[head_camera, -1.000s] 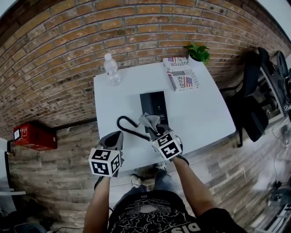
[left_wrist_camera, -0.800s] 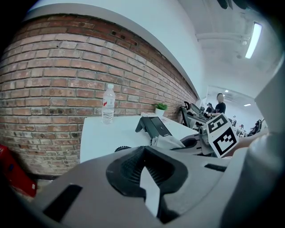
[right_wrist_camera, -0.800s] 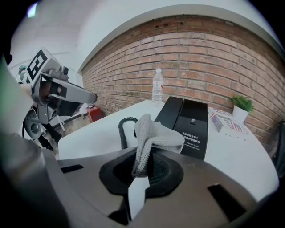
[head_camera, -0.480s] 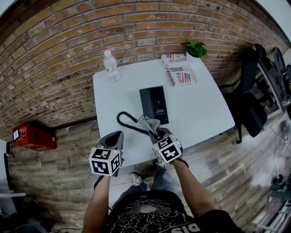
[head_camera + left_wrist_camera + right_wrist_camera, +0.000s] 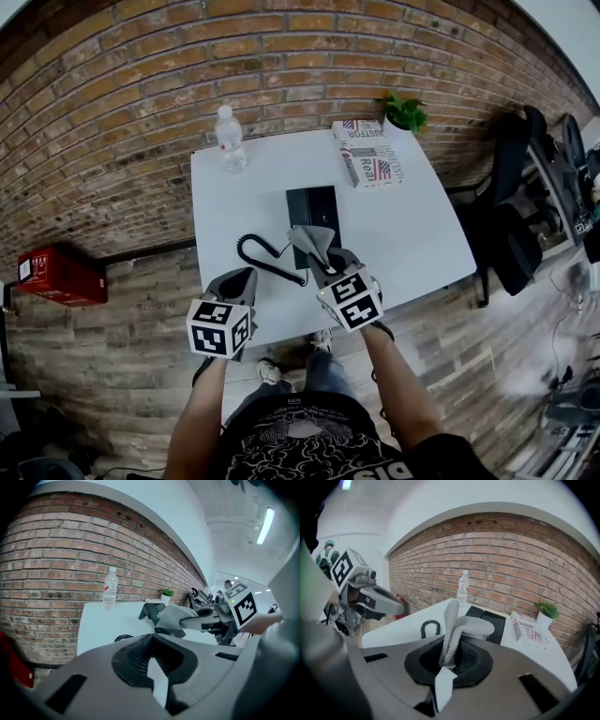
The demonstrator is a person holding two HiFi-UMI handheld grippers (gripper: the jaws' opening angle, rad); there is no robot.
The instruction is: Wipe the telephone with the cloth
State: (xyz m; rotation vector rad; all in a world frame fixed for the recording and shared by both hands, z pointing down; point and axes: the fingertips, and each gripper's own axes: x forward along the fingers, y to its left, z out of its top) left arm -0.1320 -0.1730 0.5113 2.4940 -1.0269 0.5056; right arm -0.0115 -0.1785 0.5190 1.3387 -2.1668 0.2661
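Right gripper (image 5: 326,267) sits low centre in the head view, jaws pinched tight on the grey cloth (image 5: 312,241), which sticks up in a folded bunch. Left gripper (image 5: 239,279) hangs just left of it, jaws together with nothing in them. Next out, the coiled cord (image 5: 261,257) loops on the white table (image 5: 422,234), and the black telephone (image 5: 314,208) lies flat mid-frame, right beyond the cloth. Can't tell if the cloth touches it yet. Further back: water bottle (image 5: 228,139) upper left, printed box (image 5: 367,152) and small plant (image 5: 405,111) upper right. My worry: nothing pins the phone, so a hard wipe could shove it or snag the cord. The bunched cloth might also slip out.
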